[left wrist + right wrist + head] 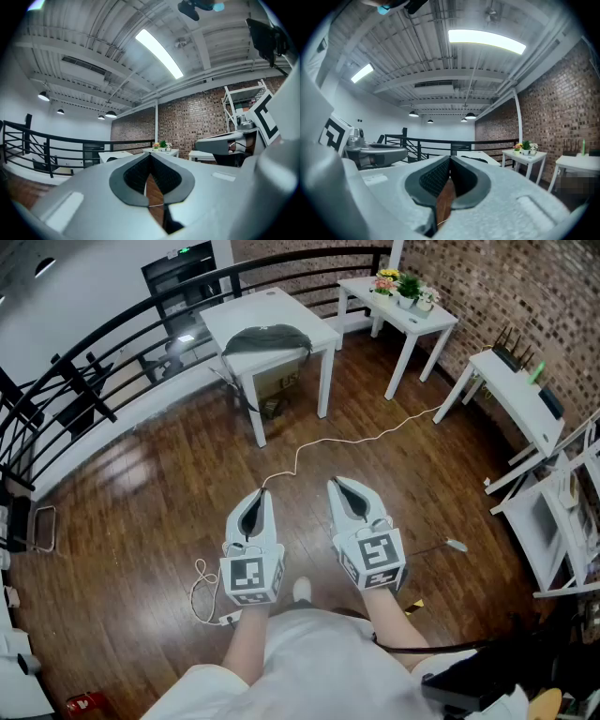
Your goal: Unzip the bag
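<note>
A grey-green bag (267,339) lies on the white square table (234,313) across the room, at its near edge. Both grippers are held over the wooden floor, well short of that table. My left gripper (262,493) is shut with nothing between its jaws, and my right gripper (335,483) is shut and empty beside it. In the left gripper view the left gripper (150,154) has its tips together, with the white square table (111,155) small behind them. In the right gripper view the right gripper (450,158) is likewise shut, with the bag (473,159) a dark sliver just past the tips.
A white cable (356,439) runs over the floor from the table toward me. A side table with potted flowers (403,289) stands by the brick wall, with white shelving (548,484) at right. A black railing (103,352) curves along the left.
</note>
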`<state>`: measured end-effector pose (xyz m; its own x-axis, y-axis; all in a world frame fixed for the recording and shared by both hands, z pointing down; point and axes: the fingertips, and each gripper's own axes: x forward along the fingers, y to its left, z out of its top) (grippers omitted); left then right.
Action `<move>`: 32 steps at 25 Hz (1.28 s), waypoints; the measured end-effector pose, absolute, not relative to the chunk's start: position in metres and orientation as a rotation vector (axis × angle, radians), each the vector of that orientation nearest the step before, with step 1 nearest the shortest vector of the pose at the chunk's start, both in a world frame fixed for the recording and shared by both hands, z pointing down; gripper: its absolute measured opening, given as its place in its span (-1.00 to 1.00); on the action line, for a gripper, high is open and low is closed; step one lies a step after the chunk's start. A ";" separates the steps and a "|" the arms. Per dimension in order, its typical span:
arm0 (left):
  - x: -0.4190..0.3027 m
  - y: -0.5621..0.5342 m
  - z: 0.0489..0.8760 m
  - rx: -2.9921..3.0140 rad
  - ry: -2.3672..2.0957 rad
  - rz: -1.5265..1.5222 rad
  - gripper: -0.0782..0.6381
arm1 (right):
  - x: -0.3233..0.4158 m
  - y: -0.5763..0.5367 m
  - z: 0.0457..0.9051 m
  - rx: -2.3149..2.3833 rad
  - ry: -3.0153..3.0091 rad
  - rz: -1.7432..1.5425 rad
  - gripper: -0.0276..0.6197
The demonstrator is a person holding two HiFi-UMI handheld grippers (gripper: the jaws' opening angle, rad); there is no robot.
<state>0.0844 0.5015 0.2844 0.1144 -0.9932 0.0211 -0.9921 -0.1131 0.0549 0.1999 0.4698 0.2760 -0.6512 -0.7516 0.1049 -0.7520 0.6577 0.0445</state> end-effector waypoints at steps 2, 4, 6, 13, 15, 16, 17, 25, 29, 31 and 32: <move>0.064 0.477 0.289 2.286 -2.069 -0.015 -0.73 | 0.180 0.451 0.273 1.244 -2.762 -0.032 -0.94; 0.048 0.452 0.294 2.275 -2.062 -0.006 -0.73 | 0.164 0.430 0.275 1.233 -2.760 -0.036 -0.94; 0.040 0.431 0.298 2.273 -2.045 0.007 -0.73 | 0.154 0.405 0.283 1.224 -2.750 -0.008 -0.94; 0.008 0.327 0.320 2.264 -2.026 0.009 -0.73 | 0.124 0.278 0.301 1.235 -2.750 0.021 -0.94; -0.005 0.286 0.323 2.258 -2.045 0.015 -0.73 | 0.114 0.231 0.303 1.227 -2.771 0.026 -0.94; -0.012 0.263 0.321 2.261 -2.059 0.029 -0.73 | 0.107 0.205 0.303 1.224 -2.784 0.034 -0.94; -0.020 0.239 0.317 2.268 -2.071 0.050 -0.73 | 0.100 0.178 0.301 1.221 -2.797 0.048 -0.94; -0.061 0.106 0.306 2.241 -2.135 0.171 -0.73 | 0.064 0.020 0.305 1.191 -2.829 0.176 -0.94; -0.085 0.044 0.332 2.244 -2.054 0.185 -0.73 | 0.026 -0.019 0.351 1.116 -2.782 0.309 -0.94; -0.094 0.003 0.346 2.276 -1.983 0.172 -0.73 | 0.013 -0.048 0.371 1.119 -2.737 0.342 -0.94; -0.098 -0.018 0.354 2.294 -1.952 0.173 -0.73 | 0.010 -0.065 0.379 1.133 -2.711 0.351 -0.94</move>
